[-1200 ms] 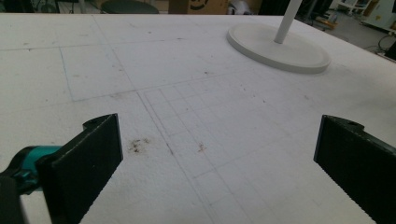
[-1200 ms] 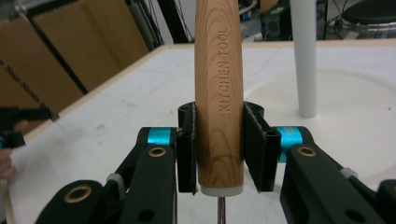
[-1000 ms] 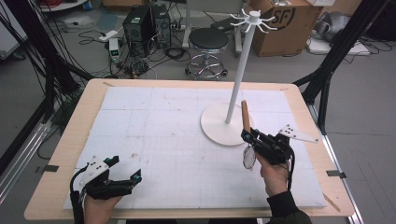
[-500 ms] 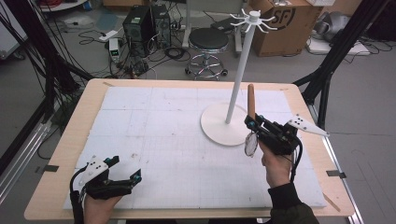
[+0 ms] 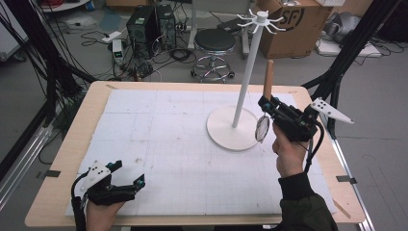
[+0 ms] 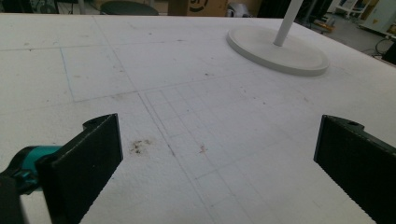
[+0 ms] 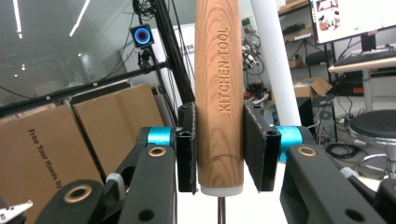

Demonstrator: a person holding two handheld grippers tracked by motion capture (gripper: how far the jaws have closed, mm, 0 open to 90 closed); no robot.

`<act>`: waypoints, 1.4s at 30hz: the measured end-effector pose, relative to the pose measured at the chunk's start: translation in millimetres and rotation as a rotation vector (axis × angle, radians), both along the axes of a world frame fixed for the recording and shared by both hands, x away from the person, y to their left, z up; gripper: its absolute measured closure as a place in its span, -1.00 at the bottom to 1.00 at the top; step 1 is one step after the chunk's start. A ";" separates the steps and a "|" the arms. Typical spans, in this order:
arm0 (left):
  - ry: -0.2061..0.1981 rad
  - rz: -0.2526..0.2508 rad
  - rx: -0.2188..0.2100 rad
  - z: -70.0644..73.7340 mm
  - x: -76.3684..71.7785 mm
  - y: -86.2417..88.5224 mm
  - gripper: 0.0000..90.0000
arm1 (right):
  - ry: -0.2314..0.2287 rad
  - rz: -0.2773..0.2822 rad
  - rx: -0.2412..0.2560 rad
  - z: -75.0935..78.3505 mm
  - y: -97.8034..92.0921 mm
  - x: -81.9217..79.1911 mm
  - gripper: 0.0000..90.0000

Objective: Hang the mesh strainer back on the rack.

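High view: the right gripper holds a wooden-handled kitchen tool upright, just beside the pole of the white hook stand; a small round strainer head hangs below. The left gripper rests wide apart on the white mat.

Left gripper view: jaws spread, nothing between them.

Right gripper view: the pads clamp the handle squarely. Hanging it probably calls for a higher lift, kept vertical, toward a hook.
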State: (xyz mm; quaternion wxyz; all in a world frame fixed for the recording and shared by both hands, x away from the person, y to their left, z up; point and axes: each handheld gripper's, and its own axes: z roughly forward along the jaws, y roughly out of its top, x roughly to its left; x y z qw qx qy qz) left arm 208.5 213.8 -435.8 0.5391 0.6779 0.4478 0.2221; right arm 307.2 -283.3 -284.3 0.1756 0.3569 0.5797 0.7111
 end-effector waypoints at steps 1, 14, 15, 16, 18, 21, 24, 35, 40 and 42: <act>0.001 0.003 0.004 -0.3 0.4 0.0 -0.96 | -0.009 -0.002 0.004 2.2 -0.2 1.3 0.52; 0.014 0.007 -0.005 -3.9 5.3 4.3 -0.96 | -0.065 -0.023 0.033 30.7 -3.9 16.3 0.52; 0.015 0.010 -0.007 -3.9 5.2 4.3 -0.96 | -0.067 -0.026 0.036 33.9 -3.9 17.4 0.52; 0.015 0.009 -0.008 -3.9 5.1 4.3 -0.96 | -0.073 -0.029 0.032 37.3 -4.0 18.5 0.52; 0.015 0.008 -0.007 -3.9 5.0 4.2 -0.96 | -0.086 -0.033 0.037 43.1 -4.2 19.3 0.52; 0.014 0.008 -0.011 -3.9 4.9 4.1 -0.96 | -0.096 -0.028 0.040 49.7 -4.5 19.5 0.52; 0.017 0.004 -0.008 -4.2 5.5 4.5 -0.96 | -0.097 -0.027 0.031 53.4 -3.5 20.2 0.53; 0.013 0.008 -0.024 -3.4 5.4 6.3 -0.96 | -0.075 -0.052 -0.009 54.2 5.5 28.6 0.52; 0.012 0.009 -0.032 -3.2 5.5 7.4 -0.96 | -0.071 -0.062 -0.019 56.3 8.7 31.8 0.52; 0.012 0.008 -0.035 -3.2 5.7 7.7 -0.96 | -0.074 -0.069 -0.021 57.7 8.9 33.1 0.52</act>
